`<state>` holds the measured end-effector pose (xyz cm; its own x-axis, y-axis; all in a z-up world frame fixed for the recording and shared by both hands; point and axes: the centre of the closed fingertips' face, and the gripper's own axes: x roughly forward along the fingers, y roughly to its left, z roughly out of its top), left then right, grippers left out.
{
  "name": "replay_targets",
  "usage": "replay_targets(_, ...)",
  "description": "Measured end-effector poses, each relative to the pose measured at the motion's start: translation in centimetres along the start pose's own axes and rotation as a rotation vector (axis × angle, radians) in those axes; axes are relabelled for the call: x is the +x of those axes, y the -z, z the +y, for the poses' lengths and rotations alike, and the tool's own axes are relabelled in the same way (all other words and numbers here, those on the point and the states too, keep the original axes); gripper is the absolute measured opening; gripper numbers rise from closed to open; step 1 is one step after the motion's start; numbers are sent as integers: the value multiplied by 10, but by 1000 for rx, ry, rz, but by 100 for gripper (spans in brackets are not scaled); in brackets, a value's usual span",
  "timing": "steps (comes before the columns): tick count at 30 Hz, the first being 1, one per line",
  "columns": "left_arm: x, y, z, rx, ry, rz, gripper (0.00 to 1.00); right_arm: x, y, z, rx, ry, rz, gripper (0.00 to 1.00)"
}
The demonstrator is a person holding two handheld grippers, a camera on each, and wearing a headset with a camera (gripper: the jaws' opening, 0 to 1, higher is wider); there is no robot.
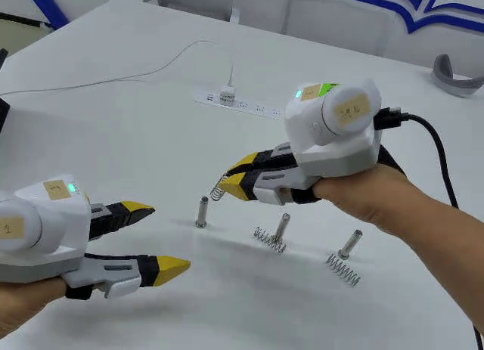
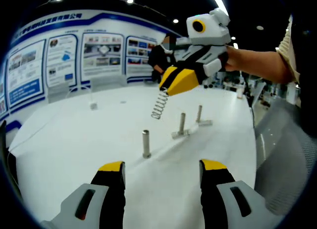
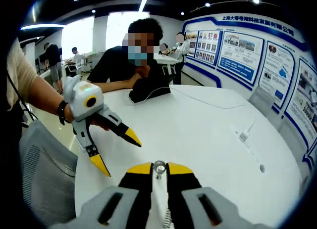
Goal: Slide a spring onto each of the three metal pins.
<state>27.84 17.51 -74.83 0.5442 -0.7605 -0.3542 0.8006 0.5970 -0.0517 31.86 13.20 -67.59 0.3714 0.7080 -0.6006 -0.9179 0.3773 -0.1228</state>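
Three upright metal pins stand on the white table: left pin [image 1: 202, 212], middle pin [image 1: 282, 226], right pin [image 1: 350, 244]. A loose spring [image 1: 268, 240] lies at the middle pin's foot and another [image 1: 342, 269] by the right pin. My right gripper [image 1: 231, 180] is shut on a third spring [image 1: 218, 190], which hangs from its tips just above and right of the left pin. From the left gripper view that spring [image 2: 159, 104] dangles over the left pin [image 2: 146, 143]. The right gripper view looks down on the pin's top [image 3: 159, 167]. My left gripper [image 1: 162, 238] is open and holds nothing, to the left of the pins.
A white power strip [image 1: 238, 103] with a plugged cable lies behind the pins. A grey curved object [image 1: 457, 74] sits at the far right edge. A person [image 3: 138, 66] sits at the table's far side, with a black object [image 3: 148, 93] in front of them.
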Motion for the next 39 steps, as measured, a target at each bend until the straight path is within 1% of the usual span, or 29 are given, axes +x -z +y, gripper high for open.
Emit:
replay_targets(3, 0, -1, -1, 0, 0, -3, 61, 1, -4, -1, -12, -1, 10, 12)
replay_targets(7, -1, -1, -1, 2, 0, -3, 61, 5, -6, -2, -12, -11, 26, 12)
replay_targets(18, 0, -1, 0, 1, 0, -5, 61, 22, 2, -4, -9, -51, 99, 12)
replay_targets(22, 0, -1, 0, 1, 0, -3, 61, 26, 4, -3, -15, -62, 119, 12)
replay_targets(28, 0, 2, 0, -4, -1, 0, 61, 32, 10, -5, -10, -76, 150, 12)
replay_targets(32, 0, 3, 1, -7, -2, 1, 61, 32, 10, -6, -5, -77, 155, 12)
replay_targets(39, 1, 3, 0, -8, 0, 2, 61, 40, 12, -4, 7, -97, 182, 12)
